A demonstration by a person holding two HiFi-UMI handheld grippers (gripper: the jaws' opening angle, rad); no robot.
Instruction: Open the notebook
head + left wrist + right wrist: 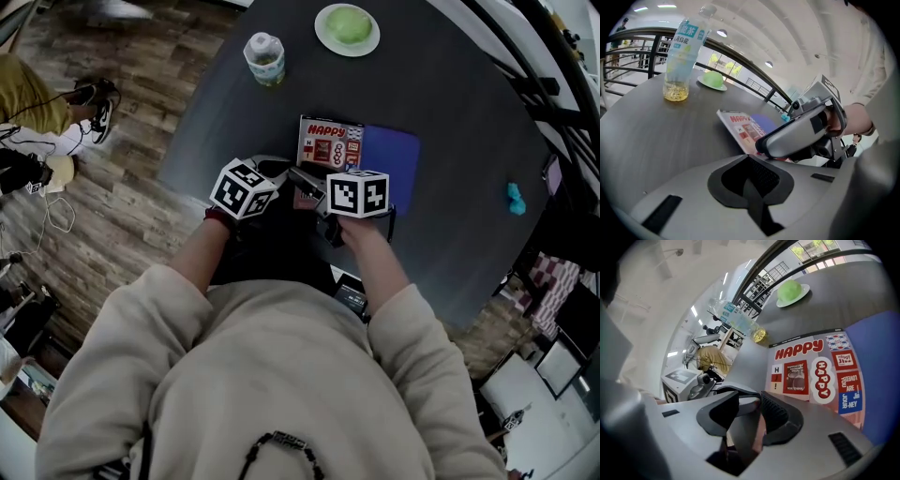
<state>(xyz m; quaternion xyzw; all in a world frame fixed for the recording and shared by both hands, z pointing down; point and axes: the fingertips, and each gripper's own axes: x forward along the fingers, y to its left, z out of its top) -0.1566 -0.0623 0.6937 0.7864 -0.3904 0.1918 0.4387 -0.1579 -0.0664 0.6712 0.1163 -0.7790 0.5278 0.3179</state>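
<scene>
The notebook (339,146) lies closed on the dark round table (450,103), with a red-and-white "HAPPY" band over a blue cover (876,348). My right gripper (749,416) is open at the notebook's near left corner (745,127). A pinkish strip shows in the gap between its pads, and I cannot tell whether they touch it. In the head view this gripper (305,186) reaches in from the right under its marker cube. My left gripper (752,185) is just left of the notebook over bare table, pads together with nothing between them.
A clear bottle (265,58) with a little yellow liquid stands at the table's far side. Right of the bottle is a white plate (347,29) with a green round item on it. A small teal object (517,198) lies at the right. The table's near edge is by my body.
</scene>
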